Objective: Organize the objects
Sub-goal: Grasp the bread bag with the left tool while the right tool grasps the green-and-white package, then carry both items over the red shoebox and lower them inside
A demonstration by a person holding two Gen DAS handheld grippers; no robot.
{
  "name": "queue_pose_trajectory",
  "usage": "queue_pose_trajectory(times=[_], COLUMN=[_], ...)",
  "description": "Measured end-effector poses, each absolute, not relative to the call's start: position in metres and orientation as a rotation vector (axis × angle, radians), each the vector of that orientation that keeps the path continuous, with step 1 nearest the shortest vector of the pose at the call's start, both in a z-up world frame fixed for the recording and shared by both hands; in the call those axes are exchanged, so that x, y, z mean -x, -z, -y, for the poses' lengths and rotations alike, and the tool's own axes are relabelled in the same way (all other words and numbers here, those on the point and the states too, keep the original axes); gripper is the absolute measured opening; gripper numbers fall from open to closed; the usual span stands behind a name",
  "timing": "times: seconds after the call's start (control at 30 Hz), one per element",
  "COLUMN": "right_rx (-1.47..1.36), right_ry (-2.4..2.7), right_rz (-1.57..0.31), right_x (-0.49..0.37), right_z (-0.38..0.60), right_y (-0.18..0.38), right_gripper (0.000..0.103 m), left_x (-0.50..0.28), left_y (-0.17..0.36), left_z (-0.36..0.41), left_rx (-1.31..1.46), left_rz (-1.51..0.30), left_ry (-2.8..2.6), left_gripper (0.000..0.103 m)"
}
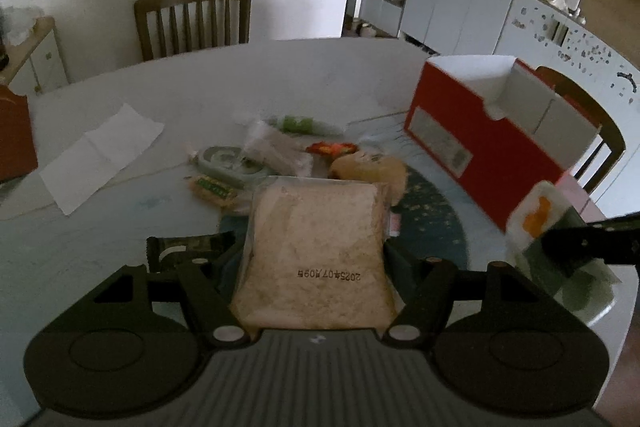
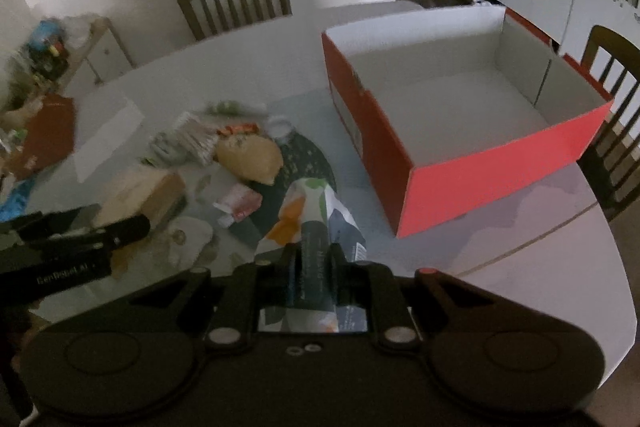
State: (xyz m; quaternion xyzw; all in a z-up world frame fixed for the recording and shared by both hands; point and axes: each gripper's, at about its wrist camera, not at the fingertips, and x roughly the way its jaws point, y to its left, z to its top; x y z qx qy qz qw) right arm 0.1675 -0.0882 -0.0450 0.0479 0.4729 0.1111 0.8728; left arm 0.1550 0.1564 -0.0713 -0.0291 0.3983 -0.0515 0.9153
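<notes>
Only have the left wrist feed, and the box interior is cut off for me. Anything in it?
Observer: Nothing. The right wrist view looks straight into the red box, and its floor is bare.
Operator: Is the right gripper actually clamped on that orange-and-white packet?
Observer: Yes. The right gripper has both fingers closed on the packet. The packet is short of the box, left of its near corner.
</notes>
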Motion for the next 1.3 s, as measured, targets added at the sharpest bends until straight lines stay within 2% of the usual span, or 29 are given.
queue_pose_trajectory(times=[0.6, 1.3], right_rx=[-0.14, -0.178], right_ry=[-0.355, -0.288], right_rz=[-0.807, -0.737], right_x=[-0.201, -0.28], right_z=[0.186, 0.292], right_y=[-0.014, -0.013], right_gripper=[0.014, 0.015], left_x=[-0.157, -0.254], left_y=[0.006, -0.002], left_z=[-0.049, 0.085], left_rx=[0.018, -0.105], left_rz=[-0.715, -0.72], left_ry=[0.107, 0.121], left_gripper=[0.072, 0.072])
